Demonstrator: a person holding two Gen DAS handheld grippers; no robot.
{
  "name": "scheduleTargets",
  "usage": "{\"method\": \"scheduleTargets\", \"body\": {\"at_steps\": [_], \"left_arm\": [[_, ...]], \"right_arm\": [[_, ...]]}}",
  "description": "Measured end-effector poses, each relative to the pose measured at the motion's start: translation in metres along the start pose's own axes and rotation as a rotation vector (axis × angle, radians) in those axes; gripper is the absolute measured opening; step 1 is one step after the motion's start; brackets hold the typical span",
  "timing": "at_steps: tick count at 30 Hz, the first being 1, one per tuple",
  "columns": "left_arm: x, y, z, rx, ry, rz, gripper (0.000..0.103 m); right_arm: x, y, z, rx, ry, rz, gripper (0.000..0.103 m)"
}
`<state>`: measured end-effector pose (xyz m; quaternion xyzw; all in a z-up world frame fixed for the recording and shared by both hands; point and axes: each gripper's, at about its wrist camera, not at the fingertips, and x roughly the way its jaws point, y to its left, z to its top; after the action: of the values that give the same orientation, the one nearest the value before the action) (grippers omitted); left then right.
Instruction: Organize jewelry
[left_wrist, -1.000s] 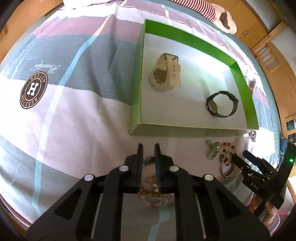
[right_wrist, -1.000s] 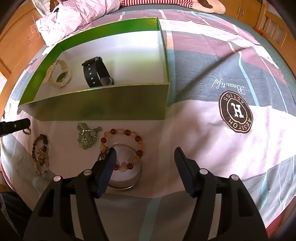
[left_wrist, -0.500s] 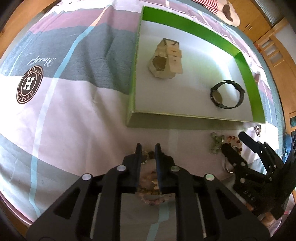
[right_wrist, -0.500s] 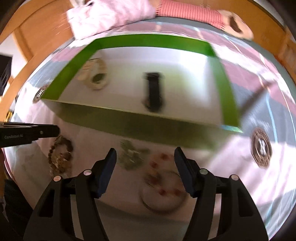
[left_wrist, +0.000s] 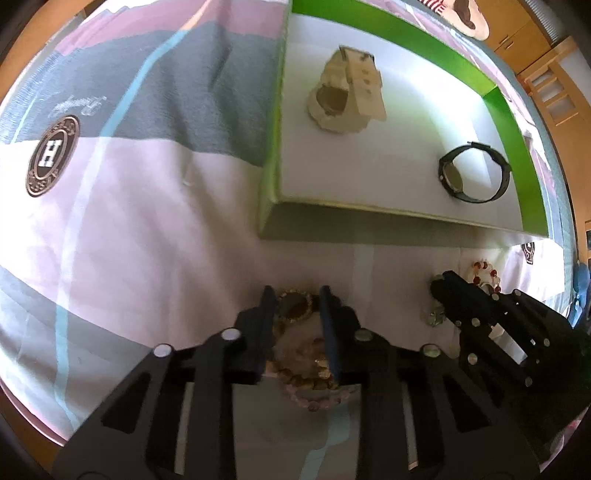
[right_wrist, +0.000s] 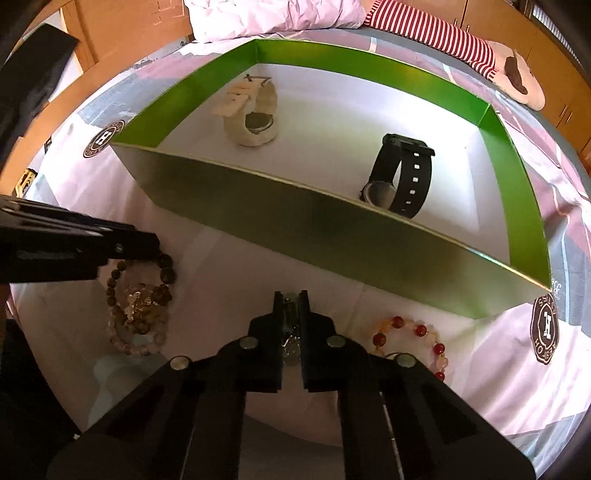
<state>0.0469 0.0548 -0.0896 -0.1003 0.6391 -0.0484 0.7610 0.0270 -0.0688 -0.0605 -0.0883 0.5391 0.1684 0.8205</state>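
Right hand-held gripper (right_wrist: 291, 301) clamped on the small greenish pendant (right_wrist: 291, 345), down on the bed (right_wrist: 229, 266). Left hand-held gripper (left_wrist: 295, 295) slightly parted, straddling the brown bead bracelets (left_wrist: 310, 373), not pinching yet. Looked like the pick-up step. Beyond, green box (right_wrist: 332, 229) with cream watch (right_wrist: 251, 118) and black watch (right_wrist: 399, 177) already inside. Next: probably lift and carry over the near wall.

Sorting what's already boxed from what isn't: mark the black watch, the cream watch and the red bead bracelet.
black watch (right_wrist: 410, 184), right wrist view, on its strap.
cream watch (right_wrist: 255, 125), right wrist view, near its dial.
red bead bracelet (right_wrist: 419, 331), right wrist view, on a red bead.
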Motion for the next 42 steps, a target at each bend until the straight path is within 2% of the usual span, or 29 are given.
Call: {"method": "scheduleTargets", "body": {"at_steps": [11, 17, 27, 36, 42], "left_arm": [[-0.026, -0.006, 0.003, 0.004, -0.065, -0.038, 0.021], [-0.043, -0.016, 0.003, 0.023, -0.114, -0.048, 0.021], [-0.062, -0.030, 0.000, 0.073, -0.218, 0.019, 0.021], [-0.074, -0.042, -0.005, 0.123, -0.299, 0.080, 0.021], [-0.071, -0.046, -0.008, 0.143, -0.297, 0.102, 0.021]], "right_arm": [[-0.035, -0.024, -0.008, 0.051, -0.076, 0.020, 0.007], [-0.040, -0.031, -0.009, 0.074, -0.073, 0.024, 0.007], [-0.060, -0.048, -0.008, 0.151, -0.137, 0.035, 0.007], [-0.070, -0.044, -0.009, 0.126, -0.165, 0.007, 0.007], [-0.065, -0.040, -0.010, 0.113, -0.153, -0.007, 0.007]]}}
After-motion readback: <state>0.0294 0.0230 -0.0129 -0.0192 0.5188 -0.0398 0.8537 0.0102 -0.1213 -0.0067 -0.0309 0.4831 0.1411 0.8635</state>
